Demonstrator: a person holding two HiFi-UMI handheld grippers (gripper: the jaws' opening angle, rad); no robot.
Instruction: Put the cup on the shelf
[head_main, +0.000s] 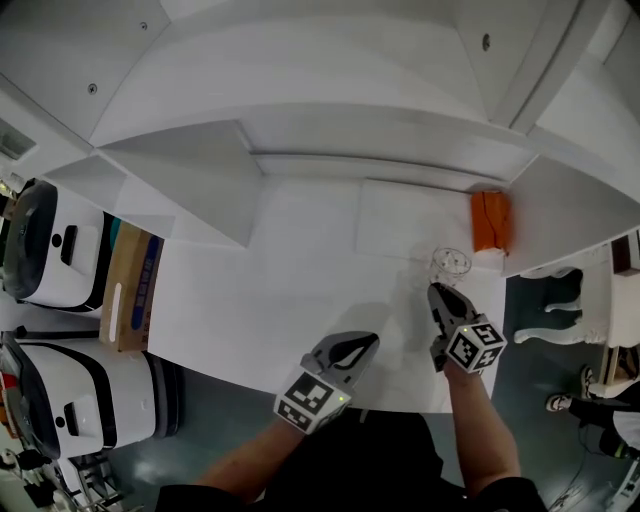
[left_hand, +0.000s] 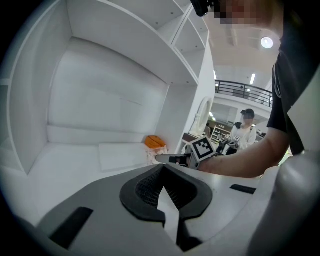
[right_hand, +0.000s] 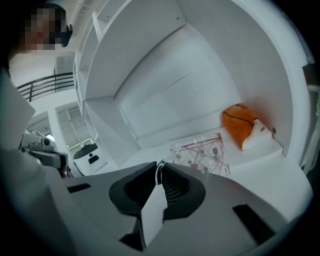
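Closest, the right gripper is clenched on the thin handle of the clear cup, near the orange bag on the tabletop; it seems light, brittle and slippery, so the handle grip must be gentle; the left gripper is closed on nothing.
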